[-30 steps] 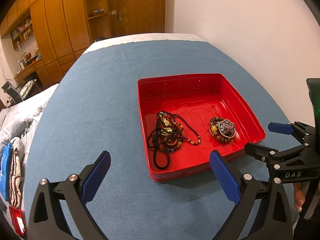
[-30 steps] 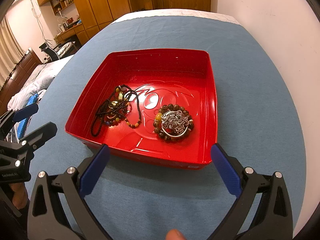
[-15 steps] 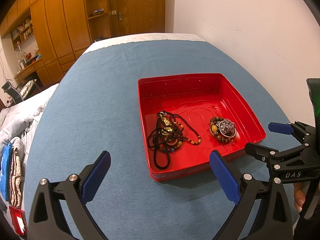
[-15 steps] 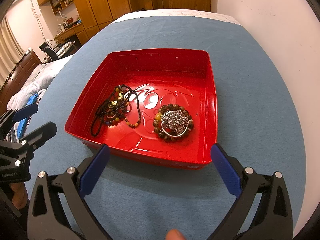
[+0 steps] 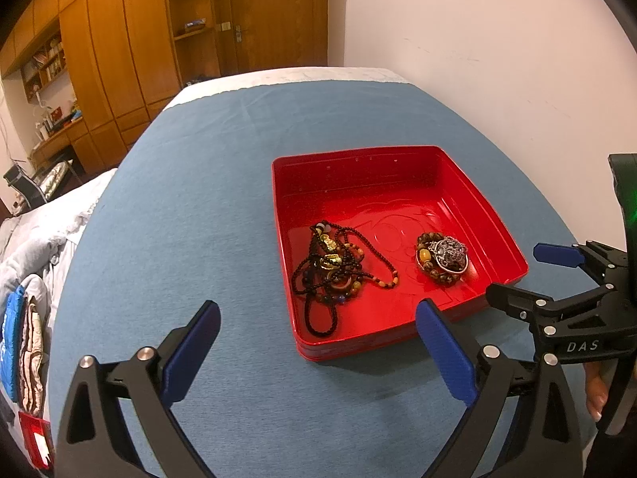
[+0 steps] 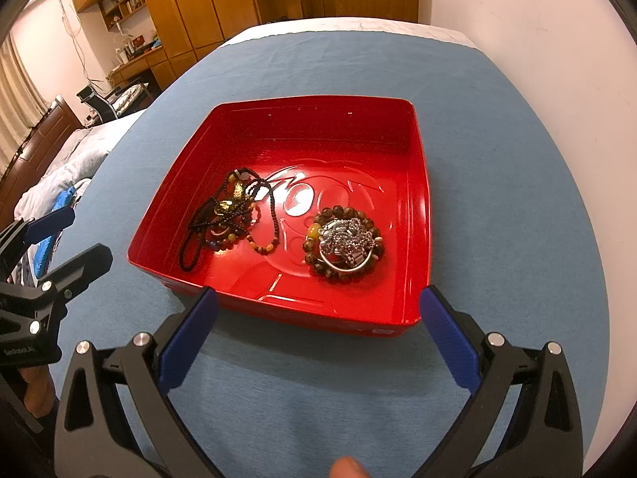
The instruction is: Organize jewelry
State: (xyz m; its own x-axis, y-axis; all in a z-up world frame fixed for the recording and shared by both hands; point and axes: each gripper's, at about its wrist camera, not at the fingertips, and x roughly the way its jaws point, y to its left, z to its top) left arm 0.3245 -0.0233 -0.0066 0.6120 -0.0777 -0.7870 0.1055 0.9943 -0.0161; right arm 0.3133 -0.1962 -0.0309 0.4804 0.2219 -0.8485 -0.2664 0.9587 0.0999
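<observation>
Both grippers, left (image 5: pixel 316 344) and right (image 6: pixel 318 328), hang spread and empty at the tray's (image 6: pixel 422 183) 6 o'clock; the tangled necklaces (image 6: pixel 229 215) could snag and lift together.

Shelf contents (image 5: pixel 47 67) too small to identify; tangled necklaces (image 6: pixel 231 215) inseparable; red item (image 5: pixel 34 436) cut off by frame edge

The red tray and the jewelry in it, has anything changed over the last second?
Nothing visibly changed: the red tray, the tangled necklaces and the bead bracelet bundle lie where they were, and the left gripper and right gripper hover open, holding nothing.
</observation>
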